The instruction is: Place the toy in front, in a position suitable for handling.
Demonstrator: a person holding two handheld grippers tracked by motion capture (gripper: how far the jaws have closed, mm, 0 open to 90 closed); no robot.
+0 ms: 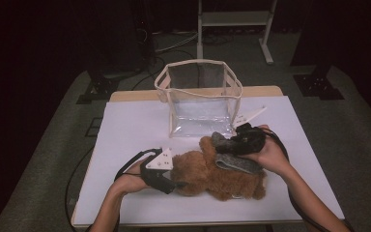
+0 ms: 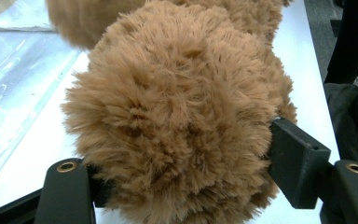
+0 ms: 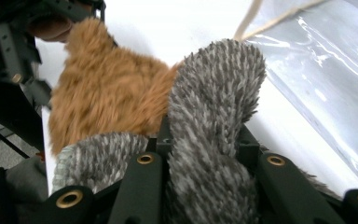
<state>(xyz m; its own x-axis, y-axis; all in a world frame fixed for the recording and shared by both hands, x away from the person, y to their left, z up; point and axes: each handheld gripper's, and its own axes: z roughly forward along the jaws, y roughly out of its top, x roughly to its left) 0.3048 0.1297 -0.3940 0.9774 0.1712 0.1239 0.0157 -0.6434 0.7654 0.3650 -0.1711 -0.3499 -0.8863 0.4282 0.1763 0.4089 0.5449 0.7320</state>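
Item: brown plush toy (image 1: 217, 176), on desk (image 1: 125, 130) before clear bag (image 1: 200, 99). Soft, light, squashy; grab by bulk. L claw (image 2: 182, 154) pinching head; R claw (image 3: 205, 154) pinching grey scarf (image 3: 214, 102).

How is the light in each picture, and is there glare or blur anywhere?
High view: dim, dark surroundings, white table lit. Left gripper view: bright, brown plush sharp, glare on the clear bag. Right gripper view: grey plush slightly soft, glare on the bag.

Shaggy brown plush toy (image 1: 212, 174); glossy clear plastic bag (image 1: 200, 104).
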